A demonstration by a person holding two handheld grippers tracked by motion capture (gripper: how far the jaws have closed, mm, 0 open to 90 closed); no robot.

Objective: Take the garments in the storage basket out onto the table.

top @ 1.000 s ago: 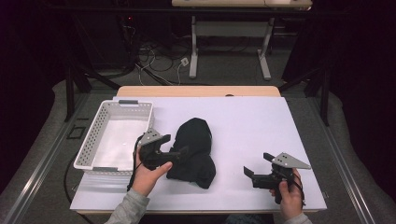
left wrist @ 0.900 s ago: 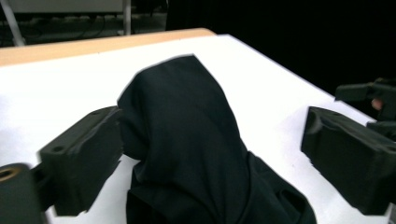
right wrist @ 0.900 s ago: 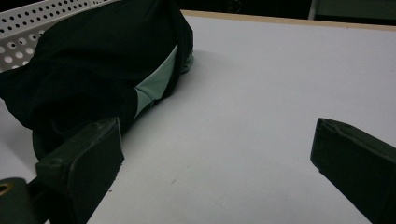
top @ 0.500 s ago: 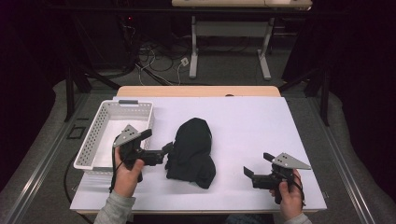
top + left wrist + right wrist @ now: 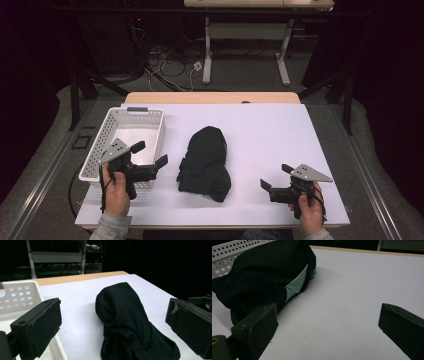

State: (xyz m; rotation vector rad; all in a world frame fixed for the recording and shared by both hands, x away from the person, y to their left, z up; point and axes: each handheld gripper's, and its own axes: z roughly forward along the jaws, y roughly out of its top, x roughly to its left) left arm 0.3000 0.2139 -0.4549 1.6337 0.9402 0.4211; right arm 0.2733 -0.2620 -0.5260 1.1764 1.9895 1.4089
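At the bottom of the high view, two hands come in over the near edge of the counter (image 5: 280, 130). The left hand (image 5: 116, 189), at lower left, holds the left tool (image 5: 150, 157) with its jaws spread and nothing between them; it points toward frame right, and it sits over the near right corner of the basket (image 5: 100, 145). The right hand (image 5: 307, 207), at lower right, holds the right tool (image 5: 275, 176), also spread and empty, low over the white counter top and pointing toward frame left.

Between the two tools, a little farther up the frame, lies the black cloth (image 5: 205, 162), a bunched, rounded heap near the middle of the counter, touching neither tool. In the left gripper view the cloth (image 5: 130, 325) sits in the centre between the wide-set jaws, with the basket (image 5: 17, 297) at the left edge. In the right gripper view the cloth (image 5: 262, 277) fills the upper left, a pale green strip showing in a fold, and the perforated basket wall (image 5: 234, 250) runs behind it.

The white basket stands at the left of the counter, just beside the cloth. Beyond the far counter edge, at the top of the high view, cables (image 5: 170, 57) lie on the floor by the white legs of a stand (image 5: 245, 40).
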